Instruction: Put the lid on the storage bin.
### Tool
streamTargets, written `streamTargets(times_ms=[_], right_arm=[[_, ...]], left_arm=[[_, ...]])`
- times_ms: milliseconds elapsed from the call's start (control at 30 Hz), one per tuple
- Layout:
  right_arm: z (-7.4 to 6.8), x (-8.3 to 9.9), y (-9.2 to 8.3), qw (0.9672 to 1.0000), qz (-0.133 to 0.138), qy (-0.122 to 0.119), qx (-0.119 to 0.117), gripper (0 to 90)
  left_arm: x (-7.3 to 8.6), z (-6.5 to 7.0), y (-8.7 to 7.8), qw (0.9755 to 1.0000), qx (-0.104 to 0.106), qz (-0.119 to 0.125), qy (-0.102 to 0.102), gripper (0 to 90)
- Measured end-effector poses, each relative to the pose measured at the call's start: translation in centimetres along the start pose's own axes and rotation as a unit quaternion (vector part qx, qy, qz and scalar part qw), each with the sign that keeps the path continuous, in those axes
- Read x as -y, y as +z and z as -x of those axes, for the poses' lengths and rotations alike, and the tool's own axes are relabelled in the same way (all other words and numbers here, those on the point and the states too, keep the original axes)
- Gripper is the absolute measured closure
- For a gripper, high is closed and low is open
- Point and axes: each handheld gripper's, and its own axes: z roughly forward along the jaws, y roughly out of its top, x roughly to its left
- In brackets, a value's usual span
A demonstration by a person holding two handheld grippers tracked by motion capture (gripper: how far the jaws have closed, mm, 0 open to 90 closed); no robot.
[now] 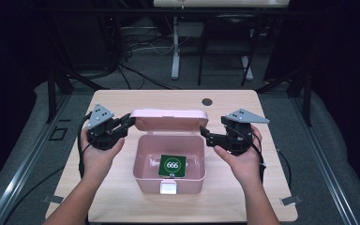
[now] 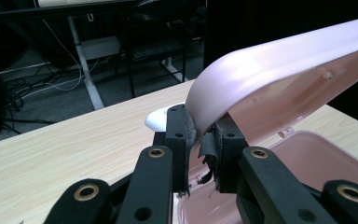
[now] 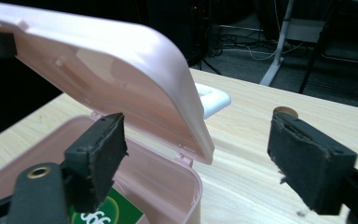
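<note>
Your left gripper (image 2: 200, 140) pinched the left edge of the pink lid (image 2: 279, 70), while your right gripper (image 3: 196, 158) stood wide open and empty beside its right edge.

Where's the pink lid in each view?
High view: pink lid raised at centre, behind the open box.
Left gripper view: upper right, its edge clamped in the left hand-held gripper.
Right gripper view: upper left.
Shared landmark: white handle.

Dark room, grey floor (image 1: 159, 70), cables (image 1: 136, 44), white desk legs (image 1: 175, 47).
</note>
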Motion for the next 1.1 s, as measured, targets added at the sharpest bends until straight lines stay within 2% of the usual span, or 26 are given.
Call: streamTargets(times_ms=[267,433,467,633,900,1100], right_arm=[[-0.1,0.1,0.0,0.9996,-0.014,-0.014,-0.020,14.9],[0.1,0.0,-0.4,0.9993,-0.018,-0.023,-0.024,21.7],[0.4,0.0,-0.6,0.9990,-0.027,-0.026,-0.026,24.7],[0.8,-0.1,-1.0,0.9986,-0.036,-0.029,-0.026,28.0],[1.7,-0.6,-2.5,0.9994,-0.024,-0.026,-0.005,29.5],[2.1,-0.6,-2.8,0.9994,-0.021,-0.025,0.011,29.6]], left_arm=[[0.1,0.1,-0.3,1.0000,0.001,-0.004,0.002,79.7],[0.3,0.1,-0.4,1.0000,0.005,-0.002,0.001,79.5],[0.4,0.2,-0.5,1.0000,0.006,-0.003,0.001,79.4],[0.5,0.2,-0.6,1.0000,0.008,-0.003,0.001,79.3],[0.7,0.3,-0.8,0.9999,0.011,-0.003,-0.002,78.9],[1.0,0.4,-1.1,0.9999,0.015,-0.004,-0.003,78.4]])
